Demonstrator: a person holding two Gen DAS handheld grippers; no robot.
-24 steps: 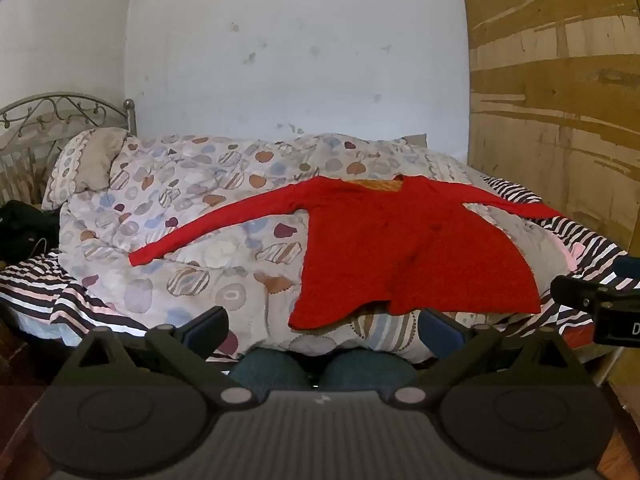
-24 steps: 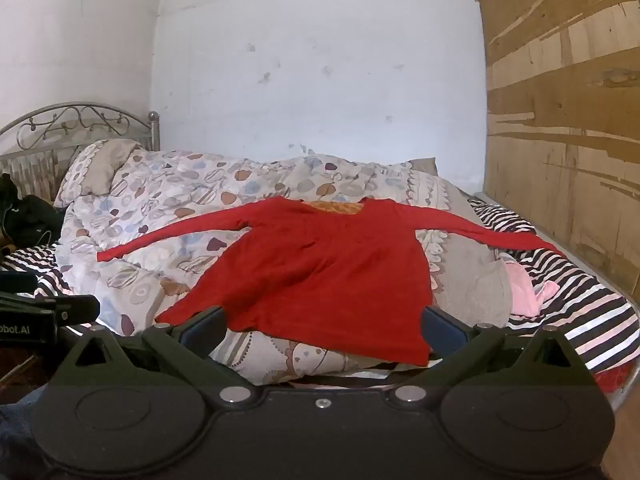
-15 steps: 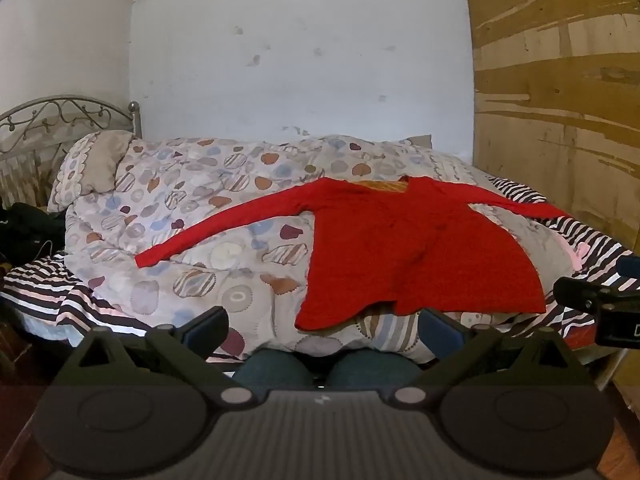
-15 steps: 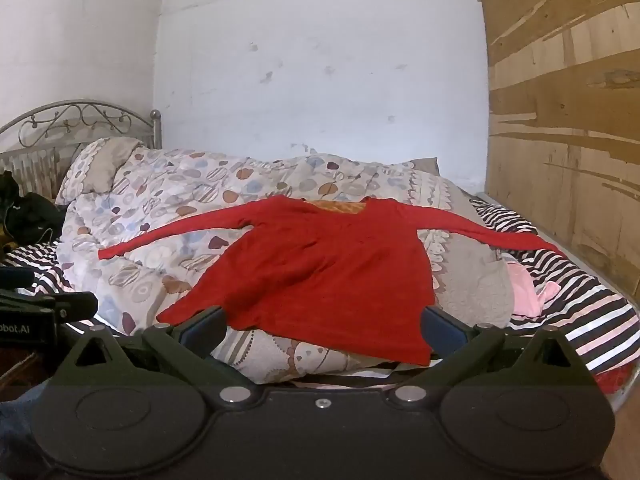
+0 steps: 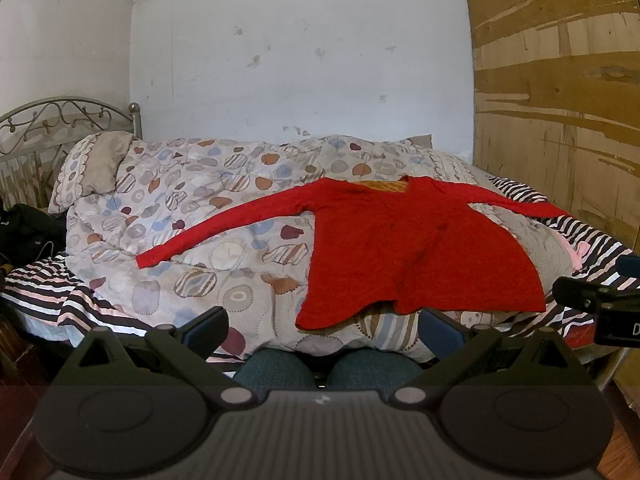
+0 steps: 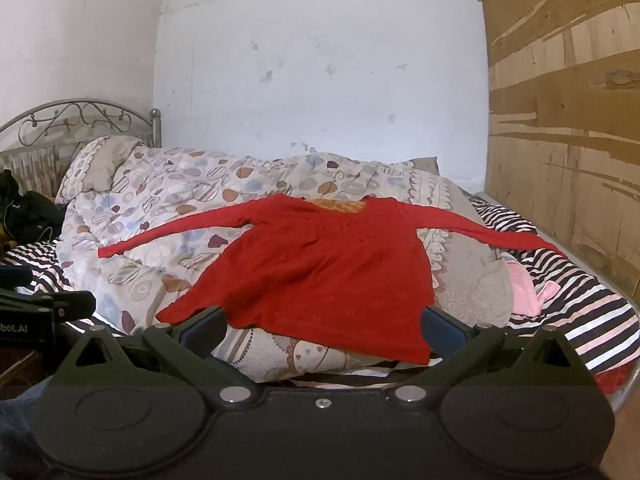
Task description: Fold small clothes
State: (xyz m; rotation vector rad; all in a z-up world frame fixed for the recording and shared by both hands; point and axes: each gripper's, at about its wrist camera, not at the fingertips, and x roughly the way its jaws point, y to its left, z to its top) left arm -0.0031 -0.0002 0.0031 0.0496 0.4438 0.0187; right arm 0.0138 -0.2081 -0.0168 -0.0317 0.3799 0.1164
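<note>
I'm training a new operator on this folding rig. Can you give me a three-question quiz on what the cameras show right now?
1. True or false: the red top lies spread flat with both sleeves stretched out.
2. What does the left gripper hold? A) a sleeve B) the hem C) nothing
3. Fill in: the top rests on a patterned ____.

Key: 1 true. 2 C; its jaws stand wide apart, as do those of the right gripper. 3 quilt.
</note>
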